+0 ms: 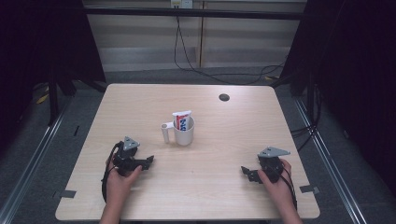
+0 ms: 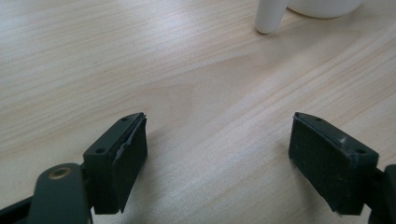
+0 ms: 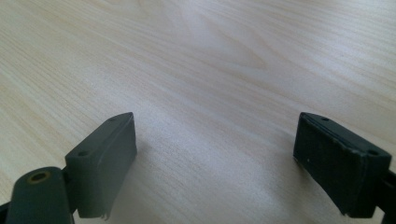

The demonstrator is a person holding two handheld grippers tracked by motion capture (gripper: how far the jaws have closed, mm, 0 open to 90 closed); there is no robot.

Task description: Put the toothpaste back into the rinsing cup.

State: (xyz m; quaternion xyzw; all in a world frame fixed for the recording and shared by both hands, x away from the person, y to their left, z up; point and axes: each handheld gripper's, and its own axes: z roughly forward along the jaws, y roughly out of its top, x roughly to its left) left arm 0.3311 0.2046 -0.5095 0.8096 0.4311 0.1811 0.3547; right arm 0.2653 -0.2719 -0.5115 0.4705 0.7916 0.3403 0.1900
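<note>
Centrally in the high view, a white mug (image 1: 185,132) is seen with its handle turned left; a toothpaste tube (image 1: 182,121) is stood upright inside it, long axis near vertical. The left gripper (image 1: 148,161) and right gripper (image 1: 245,171), at lower left and lower right, are held wide open and empty on the table (image 1: 140,100).

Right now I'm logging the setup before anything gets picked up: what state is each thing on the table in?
Mug: upright, near the middle of the table, handle toward the left gripper's side.
Toothpaste tube: standing in the mug, top sticking out.
Left gripper: open, holding nothing, low over the table.
Right gripper: open, holding nothing, low over the table.
</note>
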